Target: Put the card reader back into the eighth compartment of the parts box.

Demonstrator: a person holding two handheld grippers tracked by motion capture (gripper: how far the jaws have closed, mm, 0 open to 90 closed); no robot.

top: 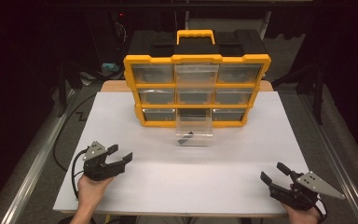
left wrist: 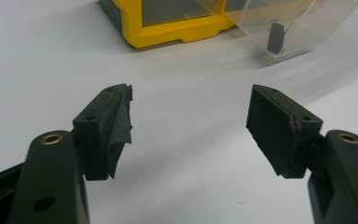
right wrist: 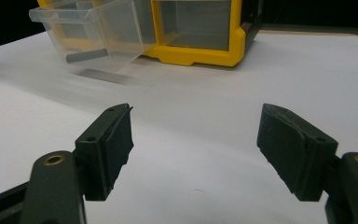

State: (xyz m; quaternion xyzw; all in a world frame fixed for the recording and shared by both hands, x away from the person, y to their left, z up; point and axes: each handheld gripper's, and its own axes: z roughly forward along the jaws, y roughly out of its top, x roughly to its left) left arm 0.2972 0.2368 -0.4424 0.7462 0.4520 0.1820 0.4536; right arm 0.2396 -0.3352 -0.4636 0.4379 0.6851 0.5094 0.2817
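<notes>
A yellow and black organizer cabinet [top: 196, 88] with clear drawers stands at the back of the white table [top: 182, 172]. Its bottom middle drawer [top: 194, 128] is pulled out toward me and tilts down onto the table. Inside it lies a small dark part [top: 185, 138], also seen in the left gripper view as the dark part [left wrist: 276, 38] and in the right gripper view as the dark part [right wrist: 86, 55]. My left gripper [top: 121, 153] rests open at the front left, my right gripper [top: 272, 171] open at the front right. Both hold nothing: left gripper [left wrist: 191, 121], right gripper [right wrist: 196, 140].
The white board has bare room between the grippers and the cabinet. Table edges run close to both hands. Metal rails [top: 37, 158] and dark floor flank the table. The cabinet's yellow frame [left wrist: 177, 32] lies ahead of the left gripper.
</notes>
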